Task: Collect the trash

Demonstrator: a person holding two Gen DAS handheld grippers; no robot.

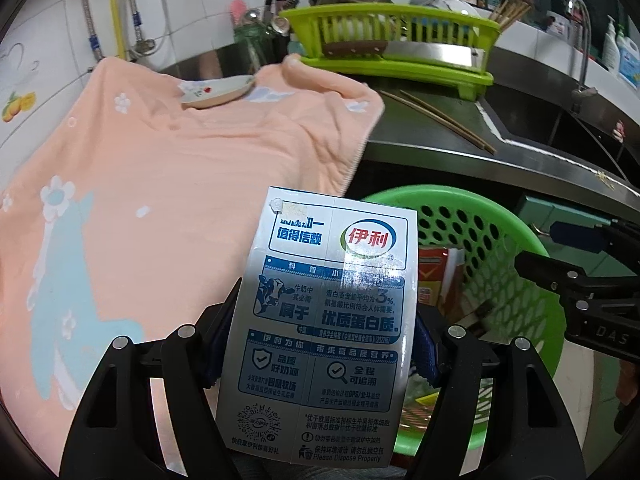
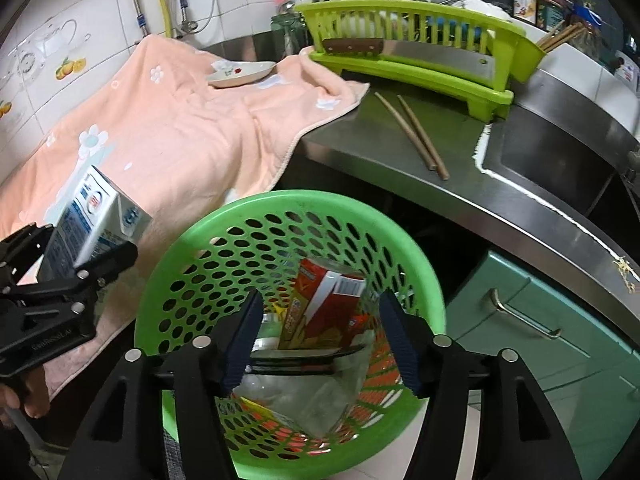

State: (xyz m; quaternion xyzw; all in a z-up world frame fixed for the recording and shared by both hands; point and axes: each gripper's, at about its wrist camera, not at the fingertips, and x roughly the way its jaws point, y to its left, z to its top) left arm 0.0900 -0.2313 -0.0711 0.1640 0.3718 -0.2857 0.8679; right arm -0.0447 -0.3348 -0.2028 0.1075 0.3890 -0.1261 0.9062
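**Milk carton held beside the bin, ready to drop**

Clamped between the jaws of the left gripper (image 1: 320,360), the milk carton (image 1: 320,328) stands nearly upright, its printed face filling the left wrist view. The right wrist view shows the same carton (image 2: 92,228) held over the peach towel (image 2: 180,140) that covers the table (image 2: 360,148), beside the green basket (image 2: 424,272) and not yet above its mouth. The right gripper (image 2: 320,340) hangs over the basket with its jaws spread wide and nothing between them; a red box (image 2: 328,308) and clear plastic already lie inside.

The step in hand looks to be carrying the carton across to the basket. To do it well, the left hand should bring the carton fully over the rim before it lets go, since a release at this point would likely land it on the towel or floor. The right gripper sits close above the opening and would do best to draw aside, leaving the drop path free. A low release should keep the light carton from bouncing out.
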